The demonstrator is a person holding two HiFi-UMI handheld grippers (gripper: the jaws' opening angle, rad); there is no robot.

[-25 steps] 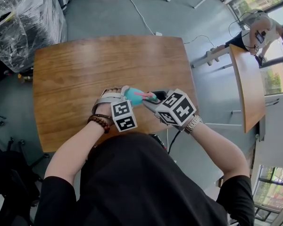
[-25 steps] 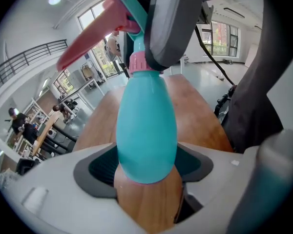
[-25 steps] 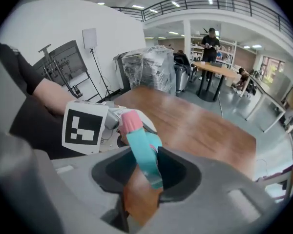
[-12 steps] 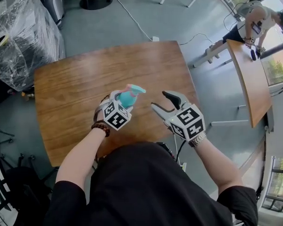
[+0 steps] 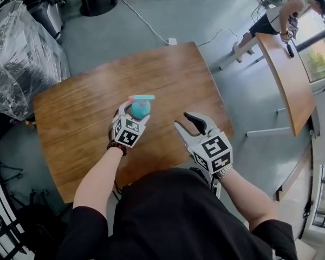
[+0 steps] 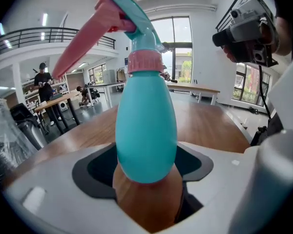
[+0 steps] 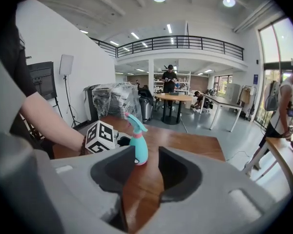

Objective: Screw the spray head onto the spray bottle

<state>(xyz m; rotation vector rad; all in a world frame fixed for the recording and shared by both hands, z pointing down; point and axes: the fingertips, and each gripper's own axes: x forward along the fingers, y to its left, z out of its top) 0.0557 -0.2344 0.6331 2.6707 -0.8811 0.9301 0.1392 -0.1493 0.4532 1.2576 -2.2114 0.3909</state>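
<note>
Wrapped stack: plastic-wrapped goods [image 5: 21,47] stand on the floor, well to the left of the spray bottle [image 5: 141,109] and past the table's edge.
Second table: another wooden table [image 5: 284,72] is well to the right of the spray bottle, and a person [image 5: 281,12] leans at its far end.
Cable: a white cable [image 5: 143,18] runs over the floor beyond the spray bottle.
Table: on the brown wooden table [image 5: 70,112], only bare wood lies between the spray bottle and the right claw.
Spray bottle: it is teal and upright, near the table's middle.
Spray head: the spray head [image 5: 142,98] sits on the spray bottle's neck, with a pink collar [image 6: 144,62] at the joint.
Left claw: the left claw [image 5: 134,116] is spread wide, with its pads against both sides of the spray bottle's belly, gripping it low.
Right claw: the right claw [image 5: 182,121] is near the spray bottle's right side and clear of it. Its jaws are closing with nothing between them.
</note>
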